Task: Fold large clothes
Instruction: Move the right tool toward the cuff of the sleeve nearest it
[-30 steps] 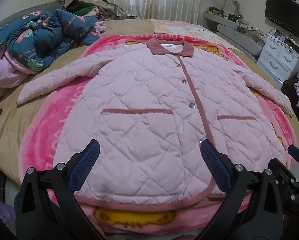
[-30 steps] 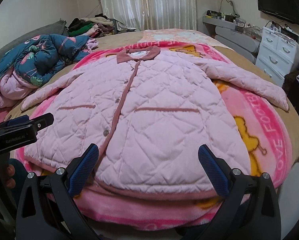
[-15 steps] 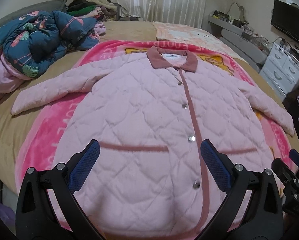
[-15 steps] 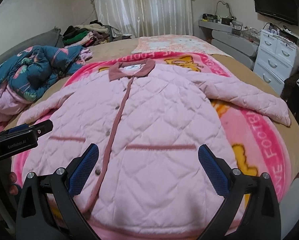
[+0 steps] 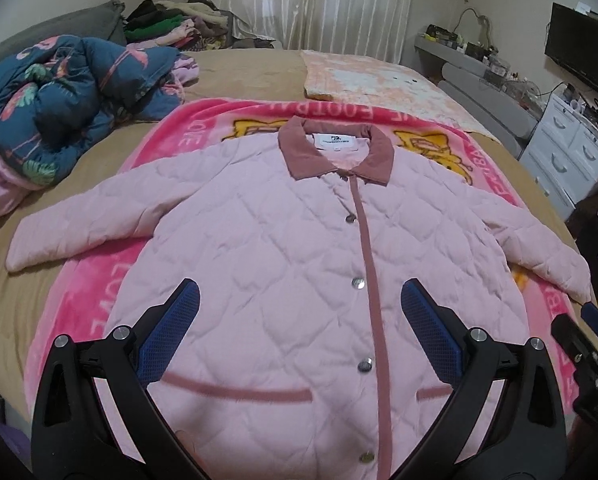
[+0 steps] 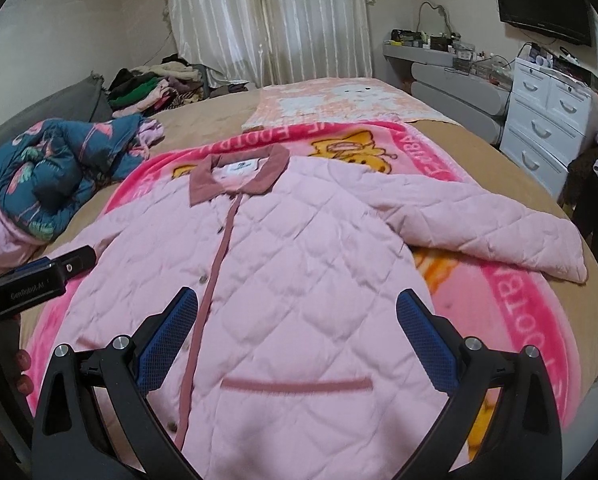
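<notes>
A pink quilted jacket (image 5: 283, 264) with a dusty-rose collar (image 5: 335, 152) lies flat, buttoned, front up on a pink blanket (image 5: 95, 300), sleeves spread to both sides. It also shows in the right wrist view (image 6: 307, 280). My left gripper (image 5: 299, 296) is open and empty, held above the jacket's lower front. My right gripper (image 6: 297, 304) is open and empty, above the jacket's right half near the pocket trim (image 6: 299, 386). The right sleeve (image 6: 499, 224) lies out to the right.
The bed (image 5: 251, 76) carries a blue flamingo-print quilt (image 5: 59, 96) at the left and a clothes pile (image 5: 179, 28) at the back. A white dresser (image 6: 547, 120) and a TV (image 6: 539, 0) stand at the right. The left gripper's body (image 6: 31, 288) shows at the left.
Both grippers have moved forward over the jacket, from its hem toward its middle. The jaws have stayed open and empty. The jacket has not moved.
</notes>
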